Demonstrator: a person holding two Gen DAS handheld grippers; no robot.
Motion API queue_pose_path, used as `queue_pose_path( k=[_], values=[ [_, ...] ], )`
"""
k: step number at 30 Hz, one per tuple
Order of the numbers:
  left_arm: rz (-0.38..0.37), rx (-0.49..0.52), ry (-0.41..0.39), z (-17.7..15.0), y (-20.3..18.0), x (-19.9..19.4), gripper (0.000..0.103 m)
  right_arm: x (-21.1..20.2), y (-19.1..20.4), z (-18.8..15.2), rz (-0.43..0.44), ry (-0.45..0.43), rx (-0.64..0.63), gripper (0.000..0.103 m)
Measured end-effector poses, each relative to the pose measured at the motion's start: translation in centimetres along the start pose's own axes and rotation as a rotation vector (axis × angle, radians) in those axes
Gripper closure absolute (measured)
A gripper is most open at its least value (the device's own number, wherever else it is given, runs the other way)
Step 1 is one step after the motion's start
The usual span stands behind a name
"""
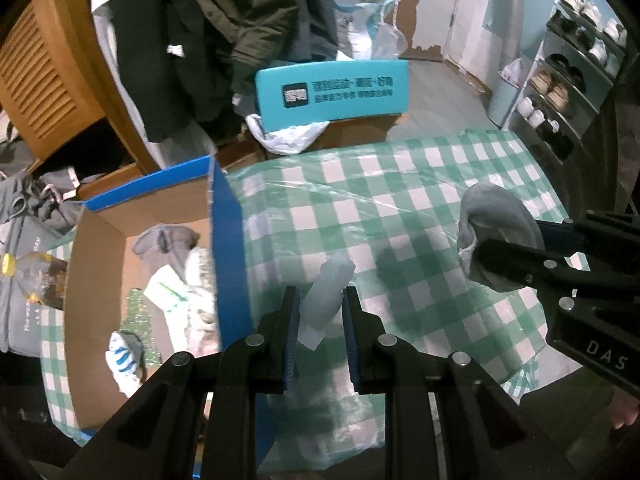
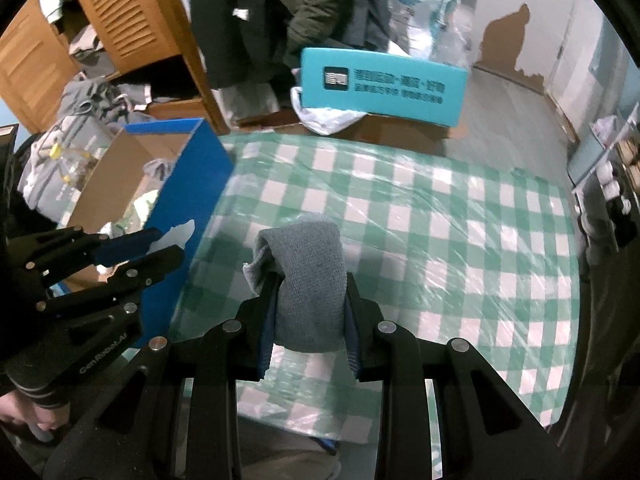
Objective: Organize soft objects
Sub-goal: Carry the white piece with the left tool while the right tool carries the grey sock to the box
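Your left gripper (image 1: 320,312) was clamped on a pale, whitish soft piece (image 1: 326,300), pinched near its middle so both ends stuck out past the pads. Your right gripper (image 2: 308,312) was closed on a folded grey sock (image 2: 308,280), its loop standing above the fingers. Both hung above the green checked tablecloth (image 1: 400,208), with nothing soft left lying on it. The blue-edged cardboard box (image 1: 228,232) stood just beside your left gripper, already holding a heap of socks and cloths (image 1: 176,276). You would have done best to carry each piece well over the blue wall before loosening, left first, since the pale piece looked lightly caught and could slip out short of the box.
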State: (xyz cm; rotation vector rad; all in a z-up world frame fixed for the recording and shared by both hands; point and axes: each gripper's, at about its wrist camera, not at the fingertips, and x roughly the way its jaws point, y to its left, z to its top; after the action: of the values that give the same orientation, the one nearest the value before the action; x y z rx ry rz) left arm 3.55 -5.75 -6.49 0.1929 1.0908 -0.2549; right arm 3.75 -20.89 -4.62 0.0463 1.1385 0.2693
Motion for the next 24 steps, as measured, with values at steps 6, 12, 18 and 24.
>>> queue_pose_path(
  k=[6, 12, 18, 24],
  values=[
    [0.020, -0.043, -0.009, -0.2, 2.3, -0.7, 0.082, 0.1, 2.4, 1.1, 0.019, -0.007, -0.041, 0.075],
    [0.041, -0.079, -0.026, -0.7, 4.8, -1.7, 0.082, 0.3, 5.3, 2.3, 0.045, -0.012, -0.081, 0.075],
    [0.060, -0.133, -0.023, -1.7, 8.1, -1.9, 0.082, 0.8, 8.1, 3.4, 0.072, -0.014, -0.120, 0.075],
    [0.086, -0.206, -0.018, -2.8, 11.8, -2.0, 0.082, 2.1, 11.3, 4.3, 0.105, 0.004, -0.161, 0.075]
  ],
)
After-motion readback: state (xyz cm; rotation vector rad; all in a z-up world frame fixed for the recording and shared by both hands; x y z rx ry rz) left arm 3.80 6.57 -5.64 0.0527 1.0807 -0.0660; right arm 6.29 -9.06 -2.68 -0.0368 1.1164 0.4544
